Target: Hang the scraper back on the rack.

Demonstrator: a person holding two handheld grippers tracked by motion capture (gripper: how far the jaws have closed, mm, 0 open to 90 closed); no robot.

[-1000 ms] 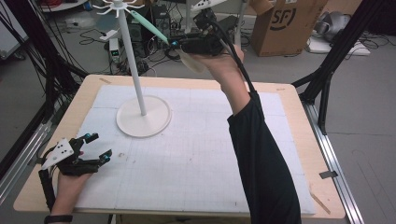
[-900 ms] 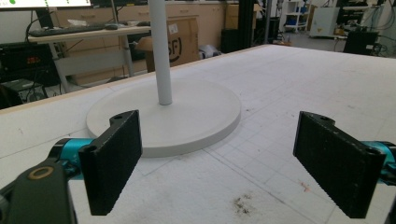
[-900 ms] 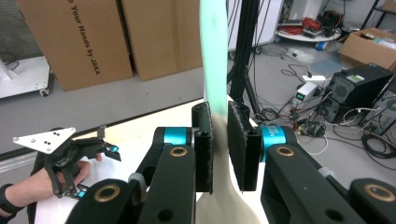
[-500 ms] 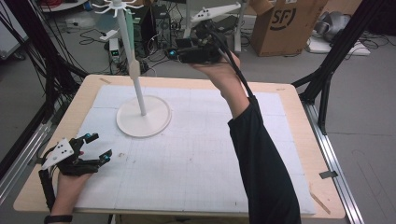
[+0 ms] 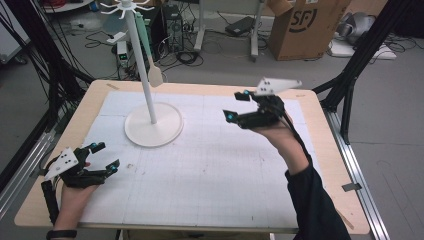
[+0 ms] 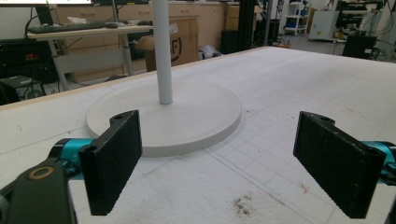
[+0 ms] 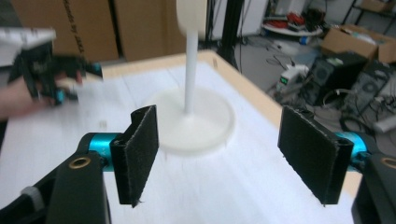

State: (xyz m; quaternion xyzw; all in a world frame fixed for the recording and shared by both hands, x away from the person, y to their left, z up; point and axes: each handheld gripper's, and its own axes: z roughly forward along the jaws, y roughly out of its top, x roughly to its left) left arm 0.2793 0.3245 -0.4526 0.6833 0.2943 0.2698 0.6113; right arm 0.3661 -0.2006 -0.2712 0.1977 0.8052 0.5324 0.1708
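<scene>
Spatula [image 5: 151, 55] hung from top of stand [image 5: 153, 122], upper left of frame. Right gripper [image 5: 239, 106] held mid-air right of centre, jaws released, empty. Left gripper [image 5: 105, 156] low left on worktop [image 5: 215, 175], jaws apart. Advice: retreat slowly, avoid bumping stand.

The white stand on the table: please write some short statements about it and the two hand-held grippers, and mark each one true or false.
1. A spatula with a green handle hangs from the top of the white stand. True.
2. The right hand-held gripper is shut on the spatula. False: its jaws stand open and hold nothing.
3. The left hand-held gripper is open, near the front left corner of the table. True.
4. The stand lies tipped over on the mat. False: it stands upright on its round base.
5. A cardboard box sits on the table. False: it is on the floor behind the table.
</scene>
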